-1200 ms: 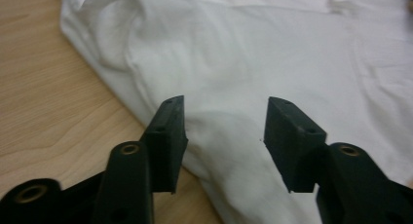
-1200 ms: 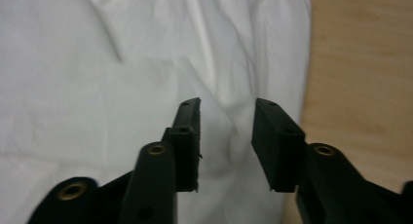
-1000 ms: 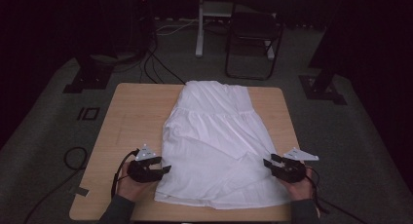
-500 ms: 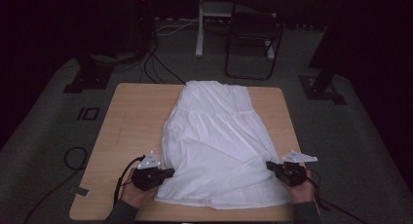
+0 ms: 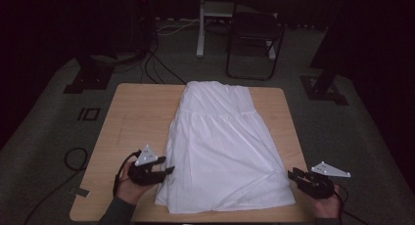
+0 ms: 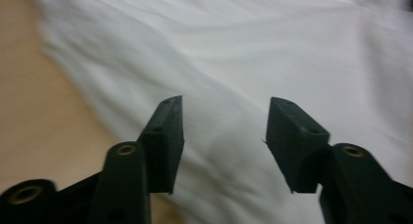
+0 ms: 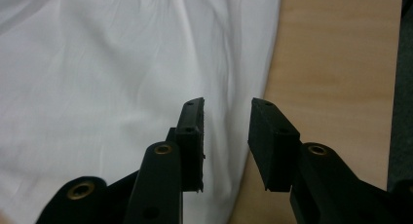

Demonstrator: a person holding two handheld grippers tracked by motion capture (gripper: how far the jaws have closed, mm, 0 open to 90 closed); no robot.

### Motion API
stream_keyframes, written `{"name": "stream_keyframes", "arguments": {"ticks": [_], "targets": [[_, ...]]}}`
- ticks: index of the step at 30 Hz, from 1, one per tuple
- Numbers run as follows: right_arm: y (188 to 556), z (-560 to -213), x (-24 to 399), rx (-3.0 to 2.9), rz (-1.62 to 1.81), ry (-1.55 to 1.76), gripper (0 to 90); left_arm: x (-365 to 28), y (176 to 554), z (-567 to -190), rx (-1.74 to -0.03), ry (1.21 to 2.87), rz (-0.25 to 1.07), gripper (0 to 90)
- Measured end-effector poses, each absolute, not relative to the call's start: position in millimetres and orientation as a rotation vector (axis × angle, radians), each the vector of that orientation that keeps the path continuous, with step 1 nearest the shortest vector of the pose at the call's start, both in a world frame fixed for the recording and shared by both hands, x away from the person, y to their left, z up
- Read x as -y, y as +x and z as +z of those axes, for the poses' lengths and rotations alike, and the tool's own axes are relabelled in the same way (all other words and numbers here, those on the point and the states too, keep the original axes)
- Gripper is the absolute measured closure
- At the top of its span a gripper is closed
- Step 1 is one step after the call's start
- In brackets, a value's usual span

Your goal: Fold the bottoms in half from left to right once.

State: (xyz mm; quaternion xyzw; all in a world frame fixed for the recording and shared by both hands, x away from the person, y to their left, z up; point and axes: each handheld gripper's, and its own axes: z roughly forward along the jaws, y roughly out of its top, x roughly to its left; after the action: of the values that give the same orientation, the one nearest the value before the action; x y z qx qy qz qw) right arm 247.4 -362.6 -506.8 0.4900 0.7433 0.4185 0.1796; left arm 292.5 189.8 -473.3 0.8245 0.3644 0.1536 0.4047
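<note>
High view: a chair [image 5: 254, 39] and cables [image 5: 156, 63] lie beyond the bench [image 5: 132, 117], well clear. The cloth [image 5: 220, 146] lies flat mid-bench, bare wood on both sides. The left hand-held gripper [image 5: 169, 170] is at its near-left edge, the right hand-held gripper [image 5: 292, 175] off its near-right corner; both have just been opening, jaws apart, nothing clamped.

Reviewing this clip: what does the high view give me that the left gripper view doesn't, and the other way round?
The high view alone takes in the whole wooden table, the full white garment spread flat on it, the right gripper just off the cloth's near right corner, a folding chair and the floor cables. The left gripper view alone gives the jaws close up: they have just been opening, nothing pinched between them, fabric folds beneath. Both share the left gripper, the garment's left edge and bare tabletop beside it.
</note>
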Motion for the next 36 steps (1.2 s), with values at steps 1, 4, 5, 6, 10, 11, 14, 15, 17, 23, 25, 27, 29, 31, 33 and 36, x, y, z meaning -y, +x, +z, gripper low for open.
{"name": "stream_keyframes", "arguments": {"ticks": [1, 4, 5, 6, 10, 11, 14, 15, 17, 23, 25, 27, 29, 31, 33, 36], "targets": [[255.8, -503.9, 358.9, -2.091, 1.183, 1.378, 65.2, -191.8, 300.4, -472.7, -0.941, 2.072, 0.413, 46.3], [281.0, -500.2, 346.2, -2.086, 1.198, 1.371, 63.4, -198.3, 335.1, -474.0, -1.046, 2.028, 0.488, 44.4], [281.0, -500.2, 346.2, -2.086, 1.198, 1.371, 63.4, -198.3, 335.1, -474.0, -1.046, 2.028, 0.488, 44.4], [291.9, -499.6, 340.0, -2.097, 1.204, 1.363, 62.2, -201.2, 361.4, -479.4, -1.098, 2.02, 0.492, 44.4], [355.4, -500.0, 304.3, -2.142, 1.184, 1.332, 60.3, -200.5, 401.1, -495.6, -1.198, 2.02, 0.442, 46.2], [367.6, -500.7, 298.1, -2.149, 1.174, 1.333, 59.1, -199.4, 408.4, -500.2, -1.211, 2.022, 0.433, 46.2], [399.7, -504.0, 281.2, -2.169, 1.146, 1.342, 57.6, -194.7, 425.2, -512.2, -1.237, 2.036, 0.402, 46.0], [408.9, -505.5, 276.6, -2.17, 1.137, 1.352, 56.6, -193.3, 428.8, -515.7, -1.249, 2.028, 0.392, 45.4], [427.5, -511.2, 268.6, -2.166, 1.115, 1.391, 54.4, -191.1, 435.0, -521.8, -1.271, 2.017, 0.356, 45.4], [452.3, -529.8, 251.9, -2.217, 1.071, 1.457, 58.2, -175.9, 445.4, -533.2, -1.255, 2.032, 0.25, 56.4], [453.6, -531.8, 249.2, -2.249, 1.062, 1.45, 82.5, -174.5, 444.8, -532.9, -1.22, 2.033, 0.239, 78.7], [451.1, -527.1, 249.7, -2.221, 1.037, 1.425, 89.1, -176.8, 441.7, -528.2, -1.219, 2.011, 0.258, 86.7], [445.4, -513.9, 256.5, -2.163, 1.057, 1.4, 89.3, -183.6, 433.5, -518.9, -1.205, 1.977, 0.317, 87.3], [438.7, -497.1, 269.9, -2.079, 1.078, 1.391, 89.5, -194.9, 424.5, -509.3, -1.226, 1.926, 0.35, 87.5], [431.9, -481.9, 288.8, -1.975, 1.092, 1.412, 89.5, -203.7, 416.5, -502.0, -1.239, 1.894, 0.375, 87.6], [428.6, -481.7, 306.8, -1.919, 1.087, 1.465, 89.2, -205.8, 409.6, -499.6, -1.23, 1.934, 0.411, 87.5]]}}
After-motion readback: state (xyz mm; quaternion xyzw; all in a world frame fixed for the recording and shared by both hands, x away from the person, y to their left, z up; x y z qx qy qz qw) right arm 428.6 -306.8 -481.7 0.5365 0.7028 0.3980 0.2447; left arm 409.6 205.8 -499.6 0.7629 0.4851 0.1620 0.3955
